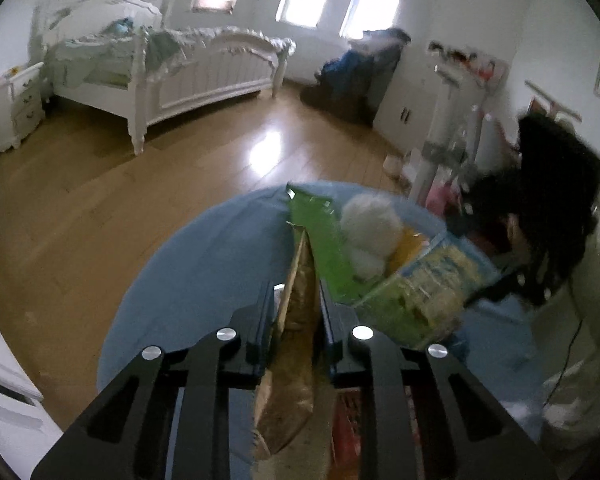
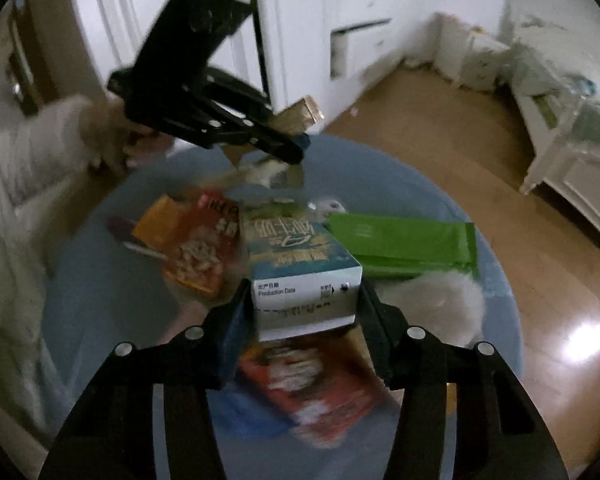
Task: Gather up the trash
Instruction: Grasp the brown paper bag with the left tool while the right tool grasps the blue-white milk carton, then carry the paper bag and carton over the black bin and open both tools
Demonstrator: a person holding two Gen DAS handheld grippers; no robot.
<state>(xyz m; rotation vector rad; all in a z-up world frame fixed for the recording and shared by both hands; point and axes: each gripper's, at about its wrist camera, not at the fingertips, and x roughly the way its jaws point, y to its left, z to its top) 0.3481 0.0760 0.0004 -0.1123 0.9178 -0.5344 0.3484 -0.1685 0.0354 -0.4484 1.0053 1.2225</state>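
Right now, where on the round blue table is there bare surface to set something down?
Free: the round blue table is bare on the floor side, left of the left gripper with its gold foil packet. Crowded: the middle, with green pouch, milk carton in the right gripper, red snack bags, white fluffy tissue ball.

Two close downward wrist views; shared blue table (image 1: 204, 256)

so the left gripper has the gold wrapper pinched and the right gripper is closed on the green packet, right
Not quite. The left gripper does pinch the gold wrapper, but the right gripper is closed on the blue milk carton, not the green packet lying beside it. The right wrist view shows this.
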